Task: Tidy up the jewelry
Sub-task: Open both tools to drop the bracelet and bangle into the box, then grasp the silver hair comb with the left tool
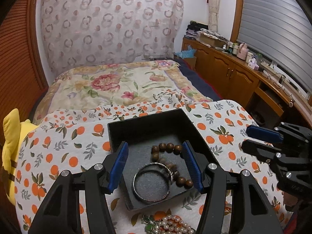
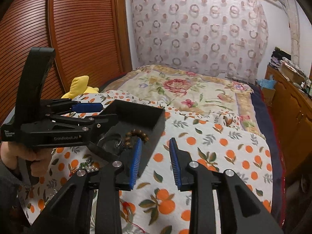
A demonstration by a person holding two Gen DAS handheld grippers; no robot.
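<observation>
A black open box (image 1: 148, 124) sits on the orange-print cloth (image 1: 58, 156). Inside it lie a brown wooden bead bracelet (image 1: 167, 148) and a silver bangle (image 1: 152, 183). My left gripper (image 1: 155, 145) hovers over the box, open, its blue pads straddling the jewelry without touching it. A pearl strand (image 1: 171, 224) and a green piece (image 1: 149, 224) lie on the cloth in front of the box. My right gripper (image 2: 155, 141) is open and empty just right of the box (image 2: 154, 120), above the cloth. The right wrist view shows the beads (image 2: 136, 134) and the left gripper (image 2: 109, 111).
A bed with a floral quilt (image 1: 120, 83) stretches beyond the cloth. A yellow plush toy (image 1: 11, 146) lies at the left edge. Wooden cabinets (image 1: 234, 72) with clutter on top line the right wall. A hand (image 2: 19, 156) holds the left gripper's handle.
</observation>
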